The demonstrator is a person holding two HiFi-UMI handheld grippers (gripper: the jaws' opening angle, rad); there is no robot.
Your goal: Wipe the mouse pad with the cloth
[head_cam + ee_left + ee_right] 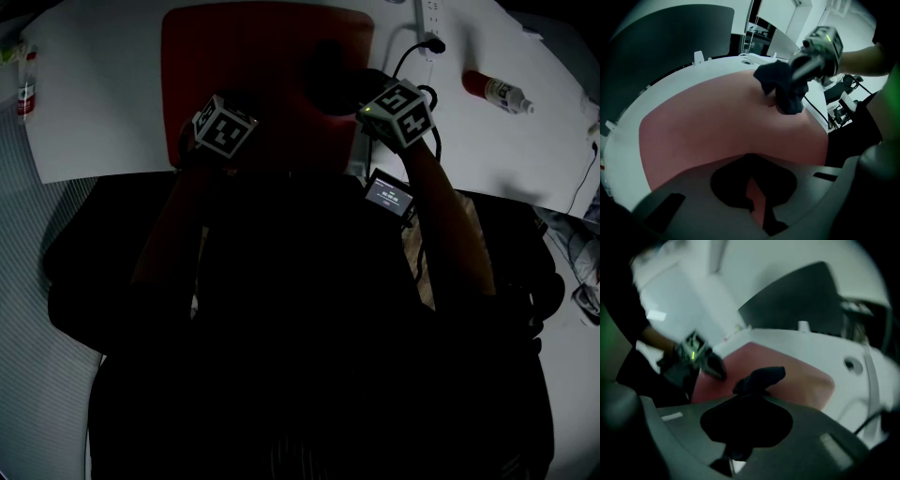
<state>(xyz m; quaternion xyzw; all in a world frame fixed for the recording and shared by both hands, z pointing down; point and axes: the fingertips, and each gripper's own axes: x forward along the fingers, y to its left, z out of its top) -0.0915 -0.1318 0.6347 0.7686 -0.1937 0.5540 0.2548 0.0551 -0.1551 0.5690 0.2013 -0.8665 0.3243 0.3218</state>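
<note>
A red mouse pad (253, 56) lies on the white table top (94, 103). My right gripper (361, 89) is over the pad's right part, shut on a dark cloth (333, 80) that bunches up on the pad. In the right gripper view the cloth (759, 378) sticks out past the jaws of my right gripper (740, 427) over the pad (797, 376). My left gripper (230, 98) sits low at the pad's near left part, jaws together, only a thin wedge of pad (717, 122) between them. From the left gripper view, the cloth (783, 89) hangs under the right gripper (815, 56).
A red-and-white bottle (497, 91) lies on the table at the right, and another bottle (25, 89) stands at the far left edge. A black cable (412, 52) runs beside the pad's right edge. A small lit screen (389, 195) hangs below my right gripper. A dark monitor (670, 42) stands behind the table.
</note>
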